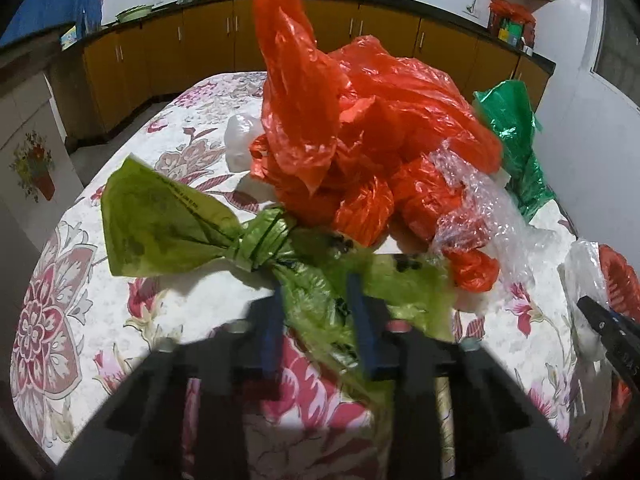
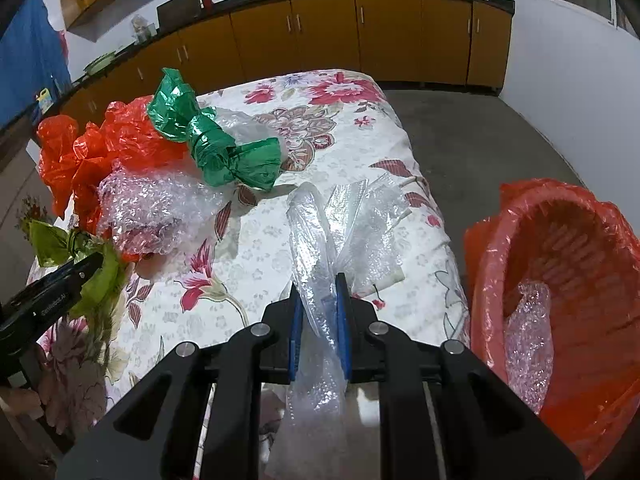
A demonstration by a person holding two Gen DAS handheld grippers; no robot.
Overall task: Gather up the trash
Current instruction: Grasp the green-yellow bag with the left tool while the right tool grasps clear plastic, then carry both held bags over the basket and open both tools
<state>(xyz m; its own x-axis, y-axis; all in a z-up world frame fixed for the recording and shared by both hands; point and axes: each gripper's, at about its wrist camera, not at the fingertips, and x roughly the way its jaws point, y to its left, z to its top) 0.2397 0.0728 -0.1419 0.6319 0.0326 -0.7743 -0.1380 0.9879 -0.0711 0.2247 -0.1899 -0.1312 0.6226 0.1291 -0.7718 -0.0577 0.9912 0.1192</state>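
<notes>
My left gripper point(image 1: 316, 292) is shut on a knotted light-green plastic bag point(image 1: 168, 224) and holds it just above the flowered table. The same bag point(image 2: 96, 268) and my left gripper's fingers point(image 2: 68, 276) show at the left of the right wrist view. My right gripper point(image 2: 318, 284) is shut on a clear plastic bag point(image 2: 320, 240) near the table's right edge. An orange basket lined with an orange bag point(image 2: 568, 280) stands to the right of it, with bubble wrap point(image 2: 528, 340) inside.
On the flowered tablecloth point(image 2: 352, 128) lie a crumpled orange bag point(image 1: 360, 120), a knotted dark-green bag point(image 2: 208, 140) and bubble wrap point(image 2: 160, 208). Yellow cabinets point(image 2: 360, 40) run along the far wall. Bare grey floor point(image 2: 480, 140) lies right of the table.
</notes>
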